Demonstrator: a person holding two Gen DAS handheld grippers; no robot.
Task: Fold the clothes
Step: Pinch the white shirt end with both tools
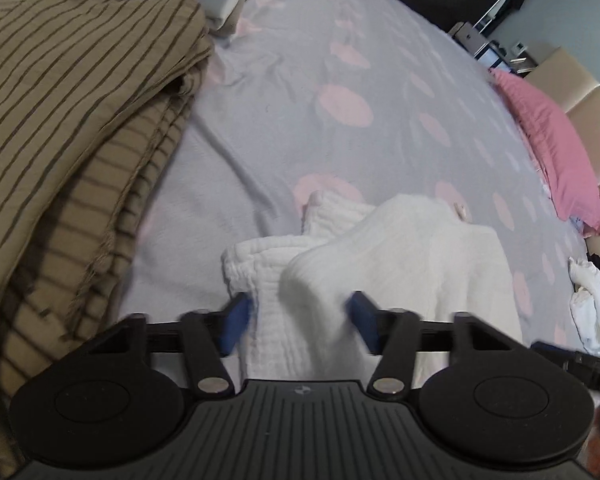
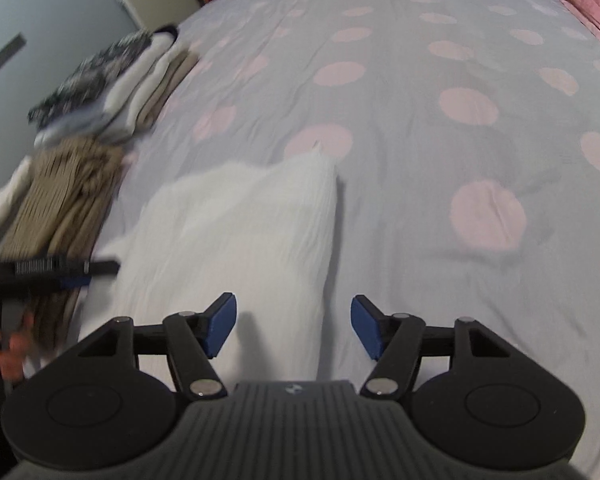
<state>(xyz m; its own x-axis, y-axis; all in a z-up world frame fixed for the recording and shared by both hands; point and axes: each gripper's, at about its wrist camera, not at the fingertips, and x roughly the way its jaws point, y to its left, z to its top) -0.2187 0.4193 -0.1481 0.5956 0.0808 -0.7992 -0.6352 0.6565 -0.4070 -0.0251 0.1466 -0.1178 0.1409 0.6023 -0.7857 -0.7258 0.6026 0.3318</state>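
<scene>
Left wrist view, left claw (image 1: 300, 322) blurred astride white garment (image 1: 400, 248), grip unclear, right claw (image 2: 294, 330) agape, empty

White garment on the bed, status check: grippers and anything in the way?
Left gripper jaws around a raised fold of the white ribbed garment, grip unclear. Right gripper open over it. Striped tan cloth alongside, clear.

A bedroom: spotted bedspread (image 2: 400, 92), pink pillow (image 1: 548, 140).
</scene>
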